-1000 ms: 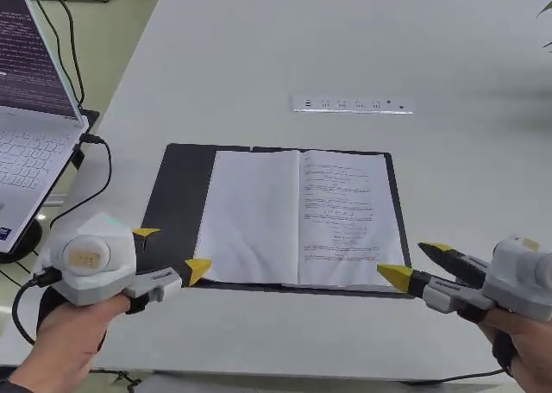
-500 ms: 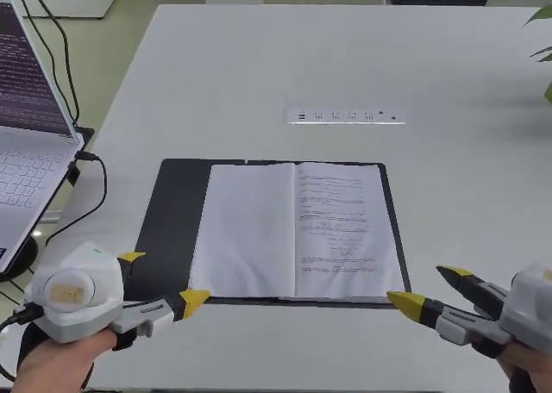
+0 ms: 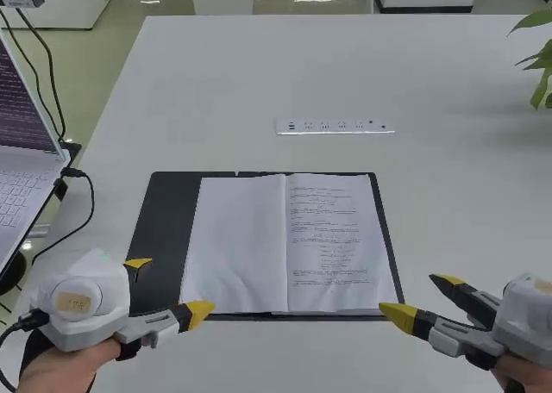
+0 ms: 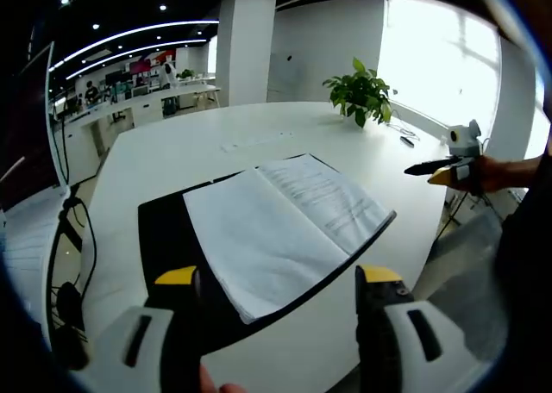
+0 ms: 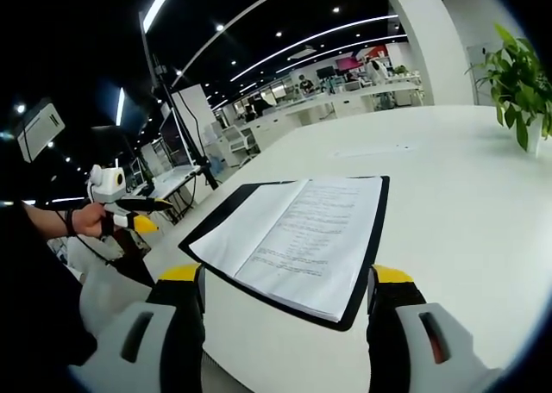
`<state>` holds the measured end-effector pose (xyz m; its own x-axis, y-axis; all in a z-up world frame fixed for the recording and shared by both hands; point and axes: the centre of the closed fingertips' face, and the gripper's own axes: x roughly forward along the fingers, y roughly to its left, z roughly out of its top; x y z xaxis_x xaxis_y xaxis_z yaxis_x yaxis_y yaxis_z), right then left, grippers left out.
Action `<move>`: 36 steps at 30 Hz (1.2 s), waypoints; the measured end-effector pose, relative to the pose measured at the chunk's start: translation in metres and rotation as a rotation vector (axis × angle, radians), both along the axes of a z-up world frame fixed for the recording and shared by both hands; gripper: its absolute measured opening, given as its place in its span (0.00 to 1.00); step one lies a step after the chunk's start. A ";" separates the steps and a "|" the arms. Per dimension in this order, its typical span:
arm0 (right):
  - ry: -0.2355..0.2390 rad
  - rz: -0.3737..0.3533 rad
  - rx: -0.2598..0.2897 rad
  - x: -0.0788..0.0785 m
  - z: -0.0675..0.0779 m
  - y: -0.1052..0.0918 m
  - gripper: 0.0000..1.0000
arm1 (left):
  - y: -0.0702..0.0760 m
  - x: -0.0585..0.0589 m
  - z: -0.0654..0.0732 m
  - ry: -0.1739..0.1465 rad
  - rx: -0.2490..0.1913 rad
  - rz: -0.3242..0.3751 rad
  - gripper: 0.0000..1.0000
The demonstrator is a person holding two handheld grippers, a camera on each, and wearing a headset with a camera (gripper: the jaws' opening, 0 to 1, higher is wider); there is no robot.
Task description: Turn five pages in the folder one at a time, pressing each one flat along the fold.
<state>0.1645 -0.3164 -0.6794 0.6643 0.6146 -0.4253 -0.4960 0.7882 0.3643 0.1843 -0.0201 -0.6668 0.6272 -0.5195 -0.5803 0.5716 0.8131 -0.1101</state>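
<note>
1. Folder (image 3: 164, 229) lies open and flat on the white table (image 3: 259, 74). Printed page (image 3: 332, 238) is on the right, blank page (image 3: 237, 238) on the left.
2. Left gripper (image 3: 169, 286) and right gripper (image 3: 421, 296) hover off the near corners, jaws apart, holding nothing.
3. Paper looks thin, light and floppy, and likely creases easily.
4. Best hold: the printed page's free outer edge near the lower corner, one sheet only.

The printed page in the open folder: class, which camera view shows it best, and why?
The head view: it looks down on the printed page, whole and barely skewed. The right gripper view shows it close but foreshortened; the left gripper view shows it slanted, beyond the blank page.
</note>
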 end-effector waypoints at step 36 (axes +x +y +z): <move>0.017 -0.033 -0.007 -0.018 -0.002 -0.020 0.80 | -0.185 0.043 -0.029 0.033 -0.062 -0.329 0.69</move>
